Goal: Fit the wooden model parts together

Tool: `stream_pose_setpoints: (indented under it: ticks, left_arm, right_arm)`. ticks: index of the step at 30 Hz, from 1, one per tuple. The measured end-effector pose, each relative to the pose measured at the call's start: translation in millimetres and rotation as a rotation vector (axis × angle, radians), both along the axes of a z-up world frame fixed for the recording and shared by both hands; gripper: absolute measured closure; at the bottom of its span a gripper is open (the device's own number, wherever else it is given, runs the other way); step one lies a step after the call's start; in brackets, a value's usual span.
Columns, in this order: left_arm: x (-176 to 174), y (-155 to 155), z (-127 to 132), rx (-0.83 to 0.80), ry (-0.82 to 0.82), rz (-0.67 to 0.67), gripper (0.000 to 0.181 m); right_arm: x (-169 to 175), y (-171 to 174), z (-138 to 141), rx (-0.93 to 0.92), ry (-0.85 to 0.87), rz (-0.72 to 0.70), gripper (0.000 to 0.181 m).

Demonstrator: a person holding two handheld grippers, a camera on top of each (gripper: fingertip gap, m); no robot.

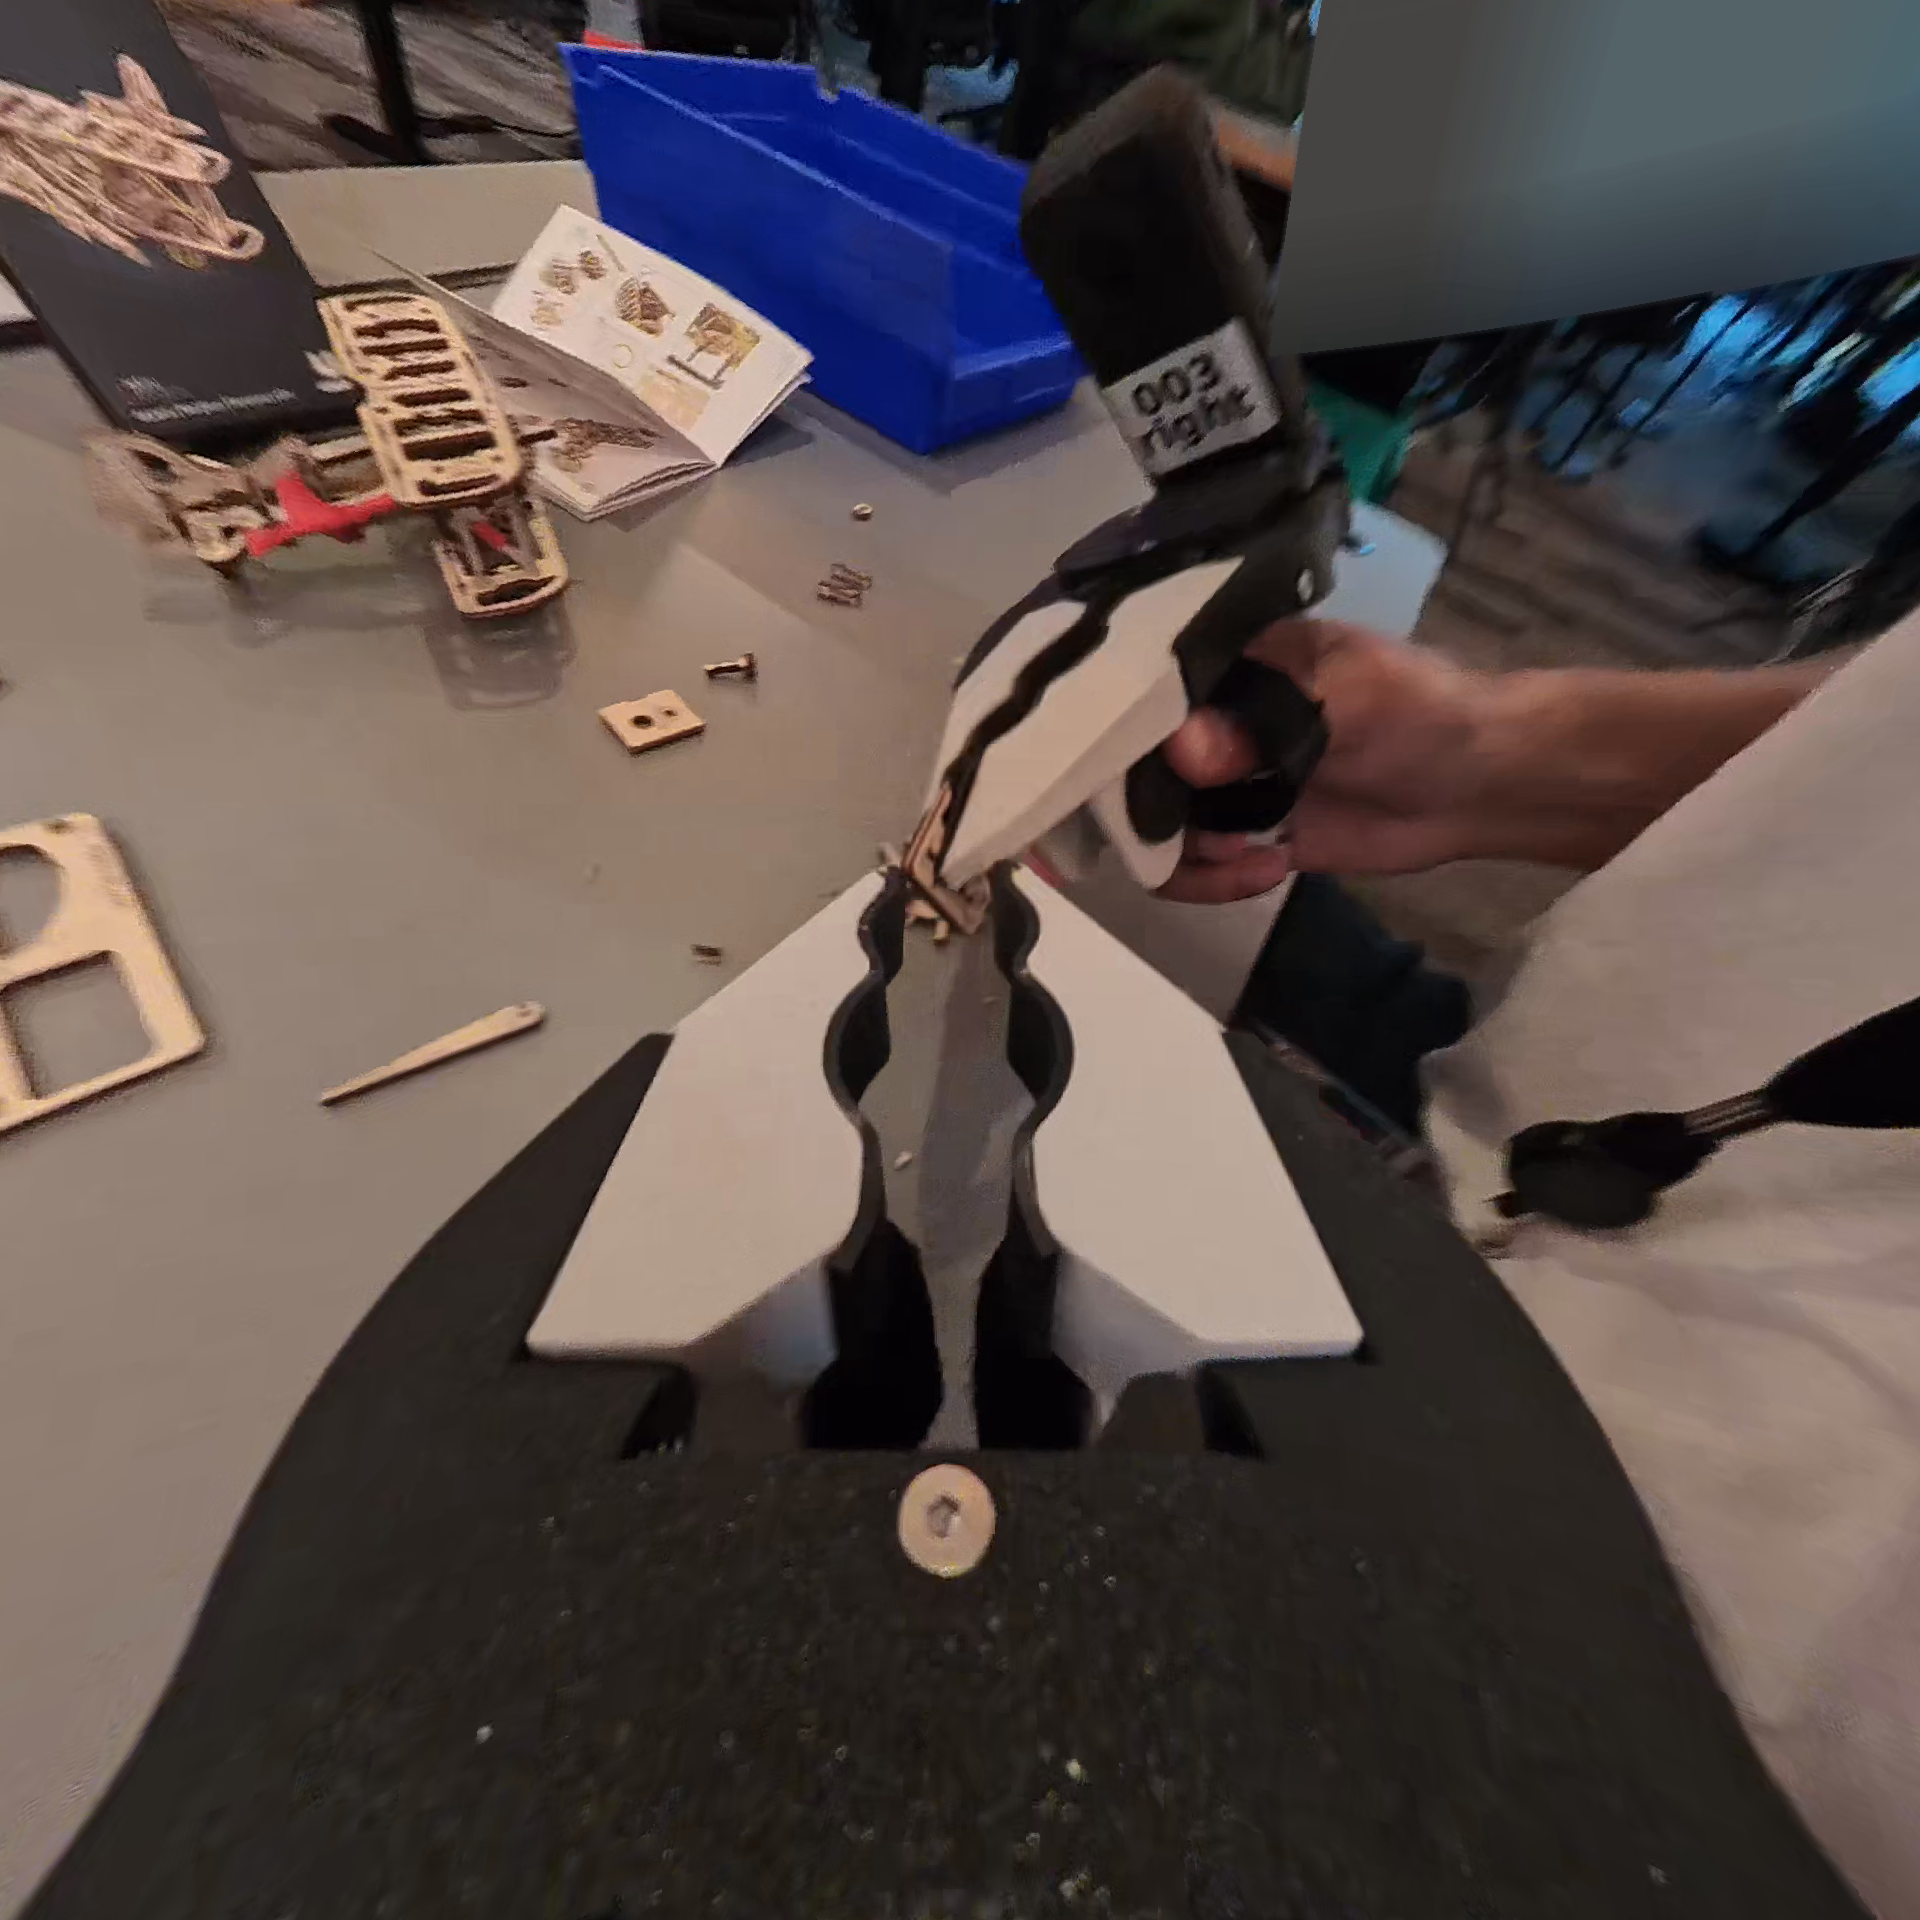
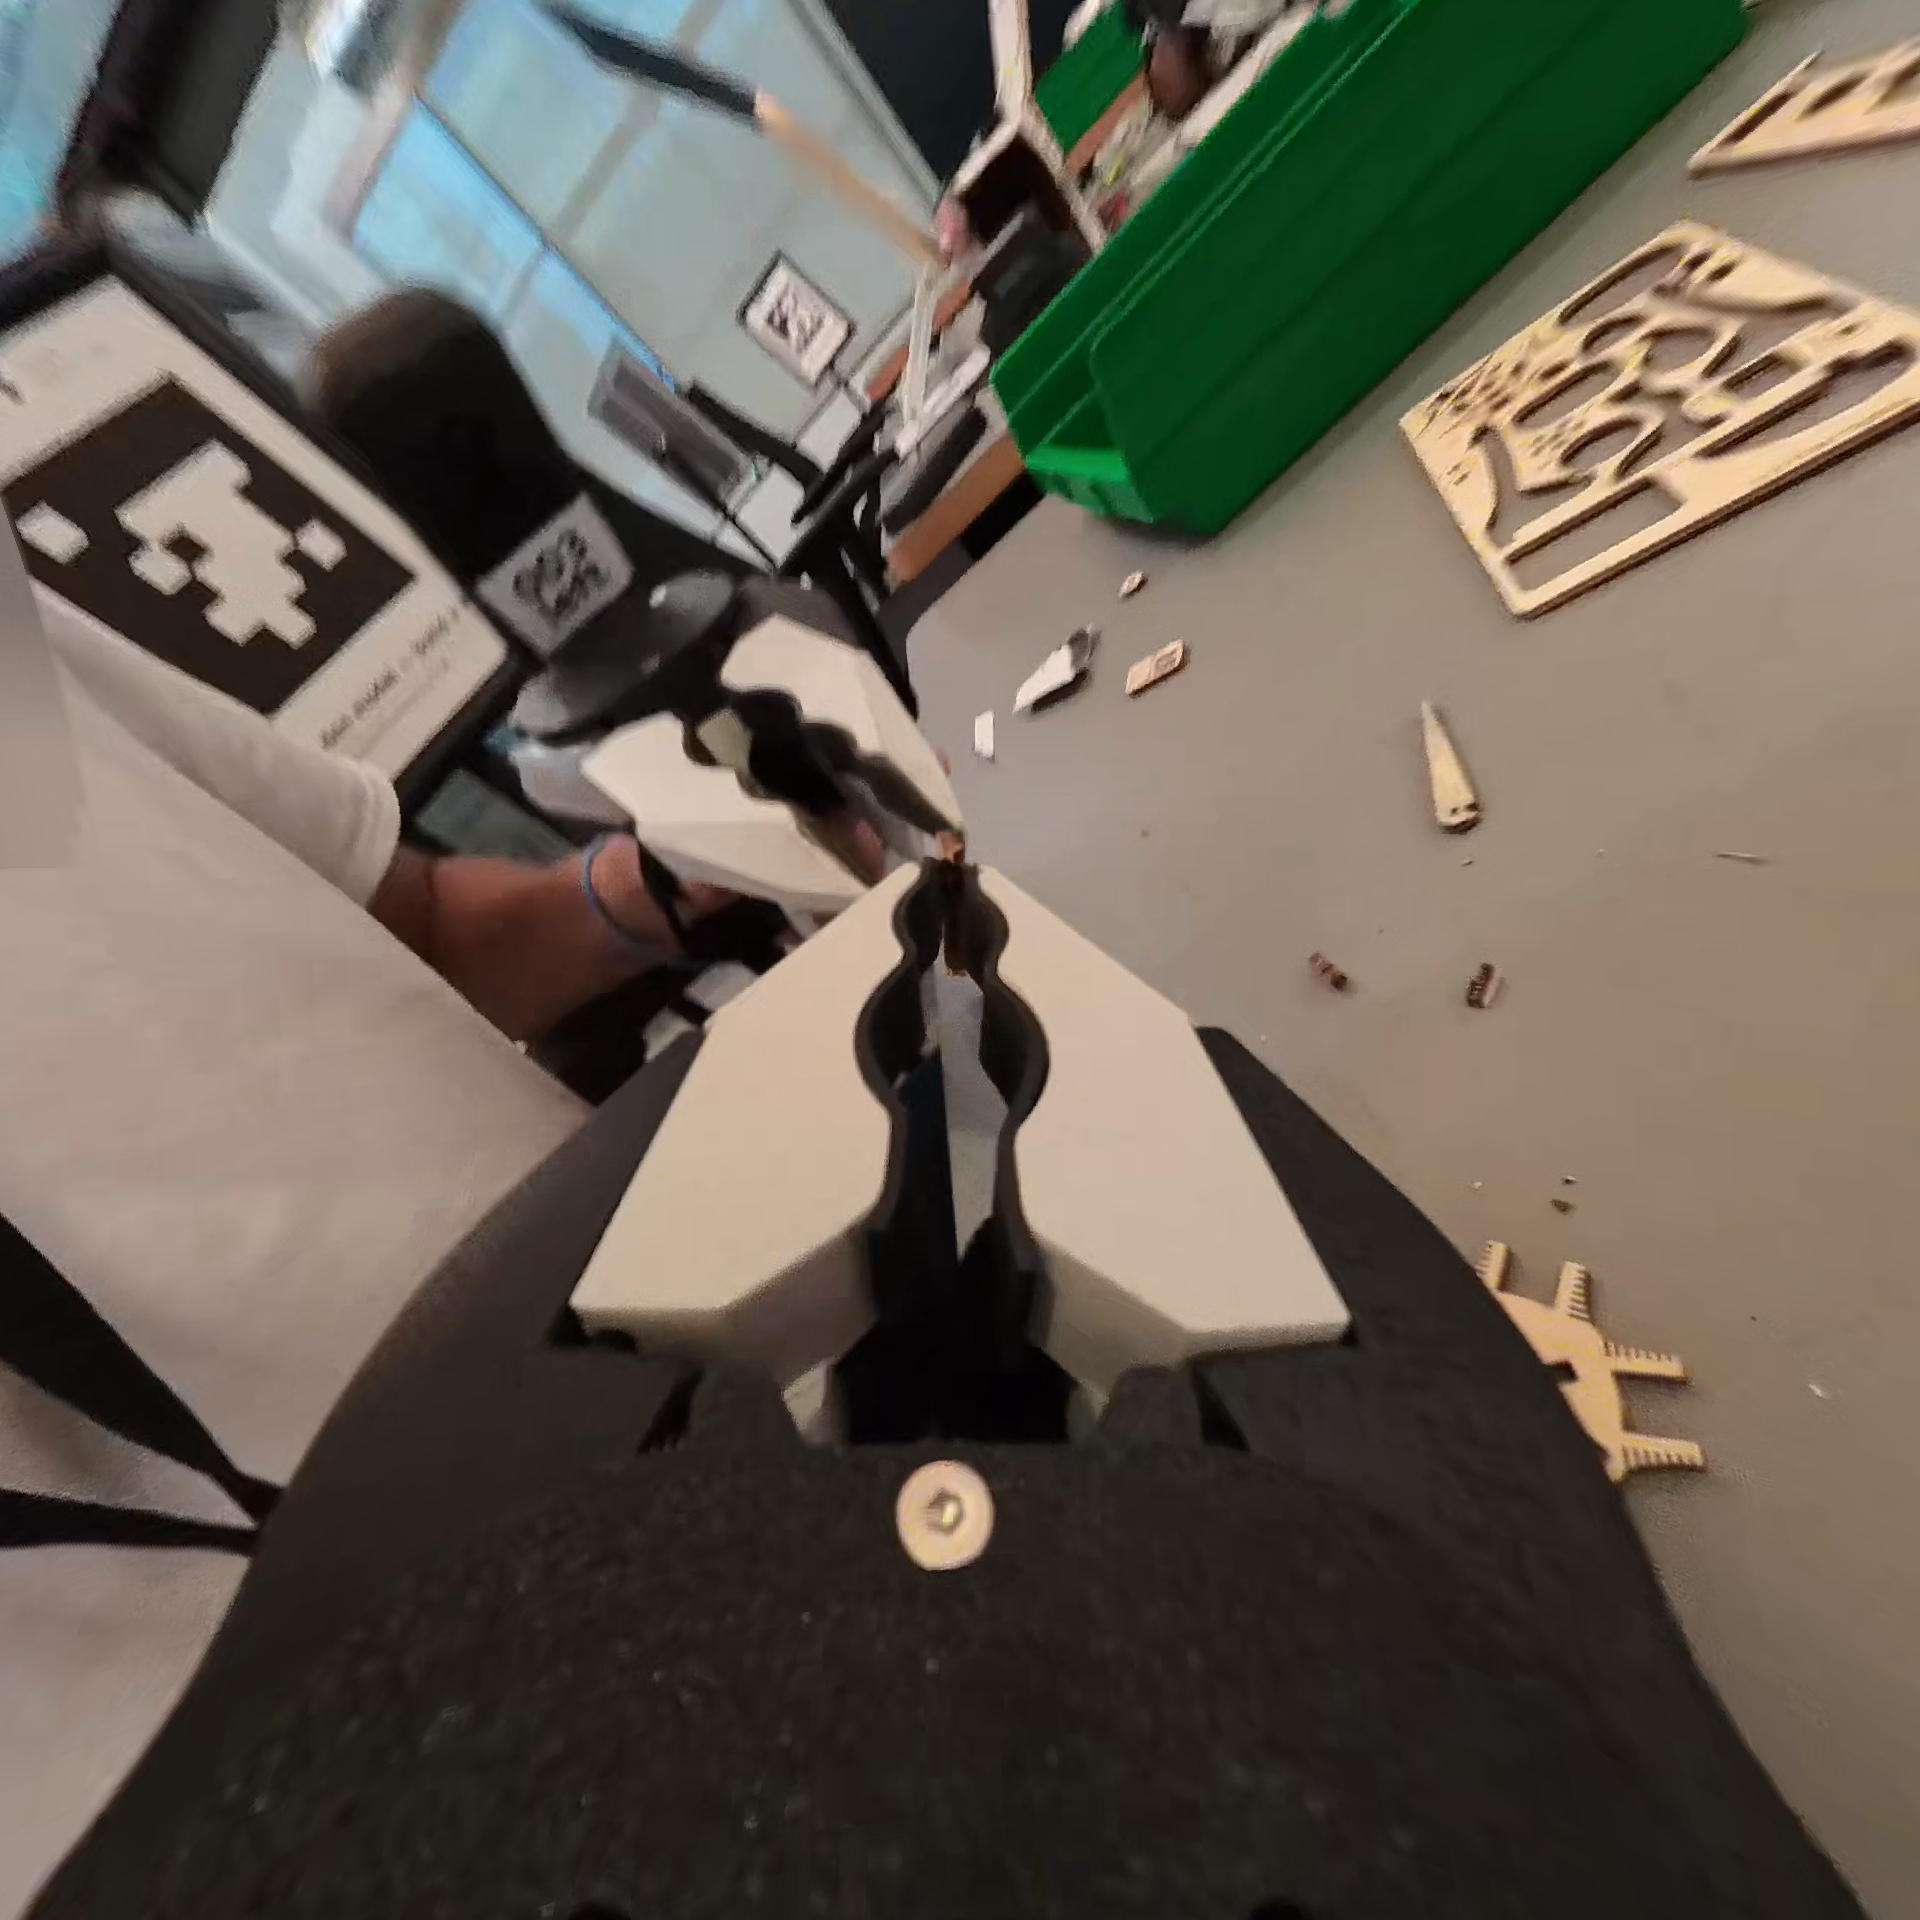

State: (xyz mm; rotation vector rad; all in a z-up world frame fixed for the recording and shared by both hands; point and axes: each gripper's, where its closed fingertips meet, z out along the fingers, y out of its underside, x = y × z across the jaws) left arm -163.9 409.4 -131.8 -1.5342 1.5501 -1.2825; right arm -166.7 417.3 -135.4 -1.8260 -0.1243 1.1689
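Observation:
In the left wrist view my left gripper [image 1: 940, 896] is shut on a small wooden part [image 1: 948, 916] just above the grey table [image 1: 416, 831]. My right gripper [image 1: 933, 854] comes down from the upper right, held by a hand [image 1: 1382, 748]. It is shut on a second thin wooden part [image 1: 928, 831]. The two parts touch tip to tip. In the right wrist view my right gripper [image 2: 951, 883] pinches its part [image 2: 956, 930] edge-on. The left gripper [image 2: 948, 831] meets it from the left. How the parts join is hidden by the fingertips.
A partly built wooden model with a red piece [image 1: 416, 447], a booklet [image 1: 644, 353], a dark box [image 1: 156, 229] and a blue bin [image 1: 831, 260] lie at the back. Cut-out sheets [image 1: 73, 966] [image 2: 1683, 416], a green bin [image 2: 1299, 312] and loose pieces [image 2: 1579, 1351] are scattered around. My two grippers' fingertips are within a few centimetres of each other.

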Motion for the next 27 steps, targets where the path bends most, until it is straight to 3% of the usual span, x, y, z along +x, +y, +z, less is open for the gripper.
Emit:
stream_pose_setpoints:
  ticks: [7,19,24,27]
  left_arm:
    - [-9,-14,7,-0.235,-0.007,-0.146,0.181]
    - [-11,-12,8,-0.204,-0.013,-0.159,0.180]
    - [-14,-15,7,-0.201,-0.005,-0.183,0.166]
    - [-13,-18,6,-0.178,-0.005,-0.184,0.172]
  right_arm:
    - [-6,-7,7,0.070,-0.082,0.074,0.180]
    - [-11,-13,10,0.092,-0.110,0.120,0.180]
    - [-14,-14,12,0.090,-0.092,0.132,0.180]
    - [-17,-15,11,0.087,-0.091,0.141,0.180]
